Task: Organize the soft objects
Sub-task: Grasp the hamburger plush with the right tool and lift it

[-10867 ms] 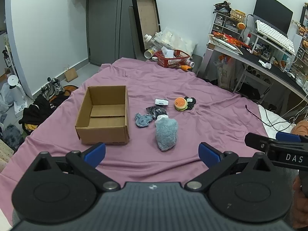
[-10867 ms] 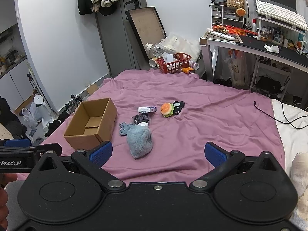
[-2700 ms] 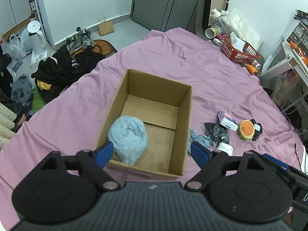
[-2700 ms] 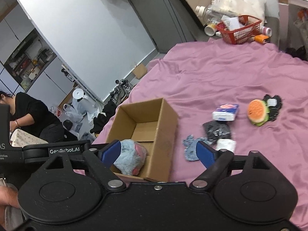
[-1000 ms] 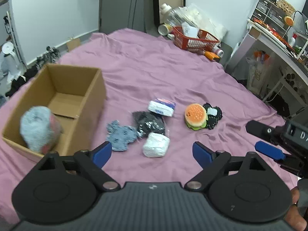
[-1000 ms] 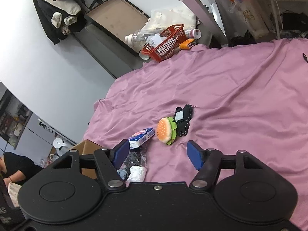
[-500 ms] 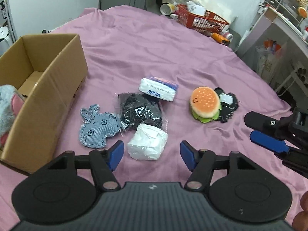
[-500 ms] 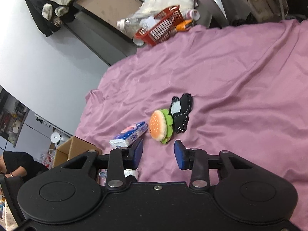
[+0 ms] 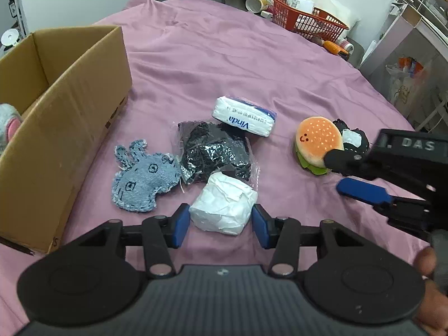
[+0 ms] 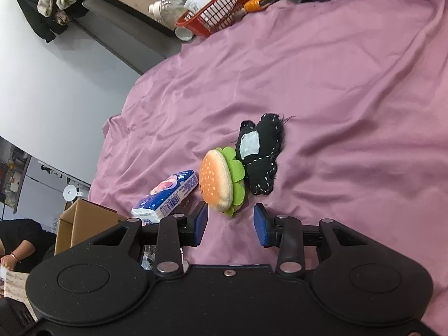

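1. Both units have dropped toward the bed (image 9: pixel 280 64) since 0.5 s ago, jaws narrowed.
2. Left hand-held gripper (image 9: pixel 220 221): released, pads flanking the white bundle (image 9: pixel 224 207), not yet clenched.
3. Right hand-held gripper (image 10: pixel 230 221): released, just short of the burger (image 10: pixel 219 180).
4. Box (image 9: pixel 70 84) holds one plush (image 9: pixel 8 120); two pickups appear imminent.

box (image 9: pixel 64 106): matt cardboard | bedsheet (image 9: pixel 224 64): smooth cloth | burger toy (image 9: pixel 317 142): plush
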Demonstrator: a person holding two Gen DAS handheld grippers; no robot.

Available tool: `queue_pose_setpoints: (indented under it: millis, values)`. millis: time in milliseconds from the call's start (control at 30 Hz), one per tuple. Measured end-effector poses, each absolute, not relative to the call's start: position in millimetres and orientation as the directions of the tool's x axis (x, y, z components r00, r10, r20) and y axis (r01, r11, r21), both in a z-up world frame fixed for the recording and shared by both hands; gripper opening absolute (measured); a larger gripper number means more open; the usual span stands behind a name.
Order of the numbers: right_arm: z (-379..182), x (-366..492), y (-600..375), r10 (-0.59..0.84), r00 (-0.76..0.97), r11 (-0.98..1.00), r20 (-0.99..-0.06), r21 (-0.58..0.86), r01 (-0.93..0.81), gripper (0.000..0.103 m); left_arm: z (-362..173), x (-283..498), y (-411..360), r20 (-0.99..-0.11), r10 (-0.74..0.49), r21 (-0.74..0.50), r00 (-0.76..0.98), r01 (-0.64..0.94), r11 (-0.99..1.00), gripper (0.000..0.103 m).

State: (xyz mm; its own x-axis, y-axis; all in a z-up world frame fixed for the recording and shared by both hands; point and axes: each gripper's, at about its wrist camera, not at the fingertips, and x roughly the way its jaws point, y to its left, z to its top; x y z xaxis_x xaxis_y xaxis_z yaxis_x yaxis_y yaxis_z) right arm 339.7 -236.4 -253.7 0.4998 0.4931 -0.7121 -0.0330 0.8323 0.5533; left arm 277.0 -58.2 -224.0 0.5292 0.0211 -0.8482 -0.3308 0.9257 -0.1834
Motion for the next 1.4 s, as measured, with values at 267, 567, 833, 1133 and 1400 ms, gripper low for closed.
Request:
queue_pose_setpoints:
  millis: [267, 567, 833, 1133, 1400]
  values:
    - [-264, 352, -228, 0.482, 0.509, 0.84, -0.713, 0.542, -0.036, 0.027, -228, 283, -56, -0.847, -0.006, -0.205, 0.532, -0.316, 0.927, 0.047]
    - [-248, 340, -233, 0.464, 0.531, 0.859, -0.709, 0.506, -0.075, 0.01, -223, 281, -52, -0.846, -0.024, -0.22, 0.532, -0.308, 0.926, 0.046]
    - [-223, 315, -245, 0.433, 0.582, 0.875, -0.689, 0.477, -0.085, 0.01, -203, 273, -53, -0.832, -0.027, -0.226, 0.555, -0.292, 0.929, 0.046]
    - [-197, 289, -250, 0.384, 0.647, 0.889, -0.659, 0.454, -0.066, 0.01, -170, 256, -52, -0.808, -0.05, -0.242, 0.587, -0.254, 0.936, 0.046]
    - [-179, 266, -246, 0.327, 0.694, 0.911, -0.642, 0.409, -0.05, 0.01, -143, 242, -41, -0.787, -0.077, -0.25, 0.612, -0.203, 0.947, 0.046]
